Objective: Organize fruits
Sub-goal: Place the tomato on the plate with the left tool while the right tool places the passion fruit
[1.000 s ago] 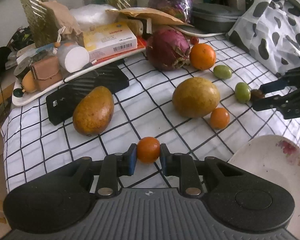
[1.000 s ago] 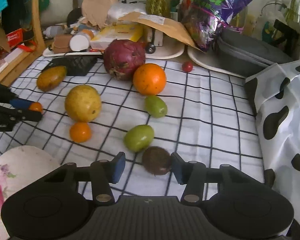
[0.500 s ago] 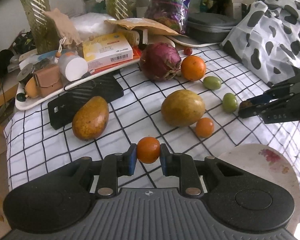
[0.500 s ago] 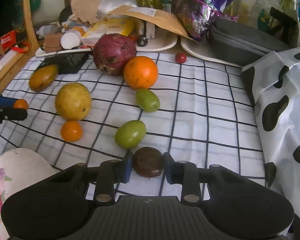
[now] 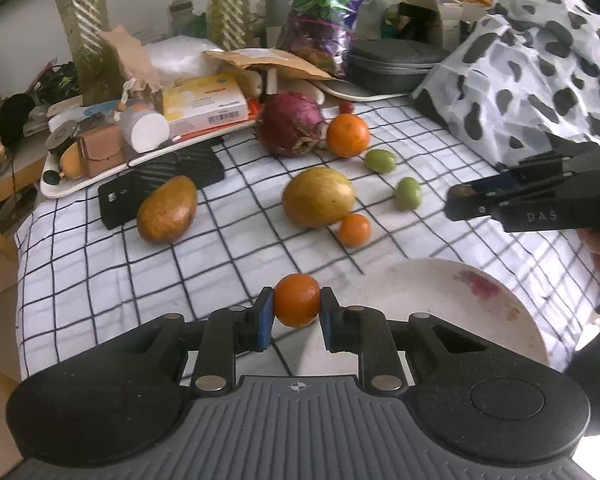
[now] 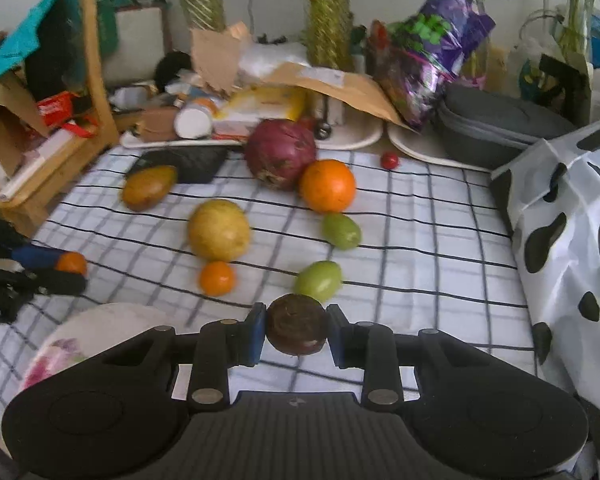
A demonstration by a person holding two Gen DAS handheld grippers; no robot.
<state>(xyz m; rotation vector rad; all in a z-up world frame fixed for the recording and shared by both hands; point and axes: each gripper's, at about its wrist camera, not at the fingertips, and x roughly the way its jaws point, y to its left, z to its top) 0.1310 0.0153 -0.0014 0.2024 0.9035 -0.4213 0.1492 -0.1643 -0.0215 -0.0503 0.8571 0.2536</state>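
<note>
My left gripper (image 5: 296, 307) is shut on a small orange fruit (image 5: 297, 299), held above the cloth beside the white floral plate (image 5: 440, 280). My right gripper (image 6: 296, 330) is shut on a dark brown round fruit (image 6: 297, 330), lifted off the cloth near the plate (image 6: 100, 328). On the checked cloth lie a mango (image 5: 167, 209), a yellow round fruit (image 5: 318, 197), a small orange (image 5: 354, 230), two green fruits (image 5: 408, 194) (image 5: 380, 160), a big orange (image 5: 347, 135), a purple-red fruit (image 5: 290, 124) and a tiny red one (image 6: 389, 160).
A cluttered white tray (image 5: 80, 180) and a black device (image 5: 160, 184) sit at the cloth's far left. A cow-print bag (image 5: 540, 80) bounds the right side. A grey case (image 6: 500, 128), paper bags and plant stems stand at the back.
My right gripper has closed on the dark fruit and lifted it. Both grippers have risen and drawn back toward the plate with their fruits.
</note>
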